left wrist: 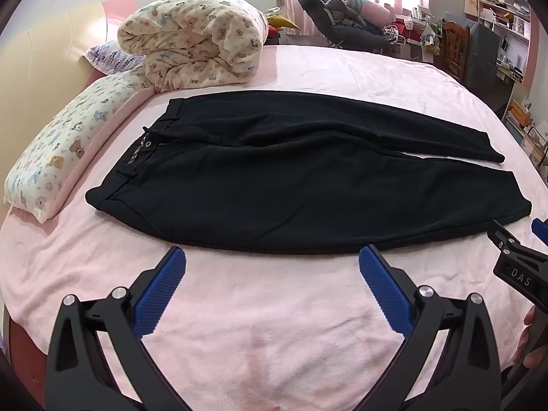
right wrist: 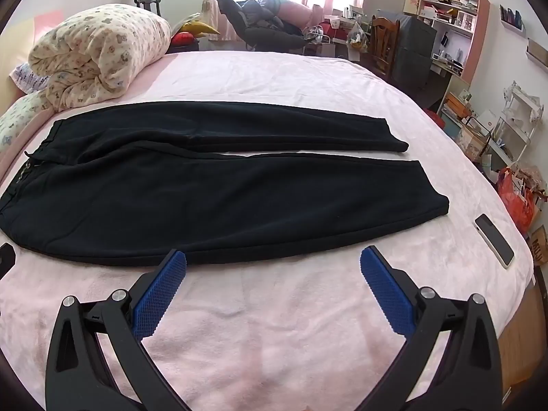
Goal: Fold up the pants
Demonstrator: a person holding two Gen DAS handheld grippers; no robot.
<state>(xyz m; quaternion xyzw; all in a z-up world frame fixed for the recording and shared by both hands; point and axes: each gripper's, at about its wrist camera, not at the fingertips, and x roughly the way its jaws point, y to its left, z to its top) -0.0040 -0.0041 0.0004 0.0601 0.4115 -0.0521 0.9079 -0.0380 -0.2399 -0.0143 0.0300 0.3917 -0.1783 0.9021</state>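
A pink-covered bed (left wrist: 274, 308) filled most of both wrist views, with cluttered shelves and a chair along the room's right edge. Black pants (left wrist: 291, 178) lay flat across the middle of the frame, waistband at the left, two legs running to the right with a narrow strip of pink between them near the cuffs. A rolled bear-print quilt (left wrist: 191, 41) sat in the upper left, above the waistband, and a matching pillow (left wrist: 58, 157) lay along the left edge. The left gripper (left wrist: 272, 260) angled down over bare blanket at the bottom center, its blue pads spread wide and empty, tips just short of the pants' near hem. The right gripper (right wrist: 273, 260) took the same downward tilt, likewise wide open and holding nothing. In the right wrist view, a phone (right wrist: 494, 239) lay at the right, beyond the cuffs.
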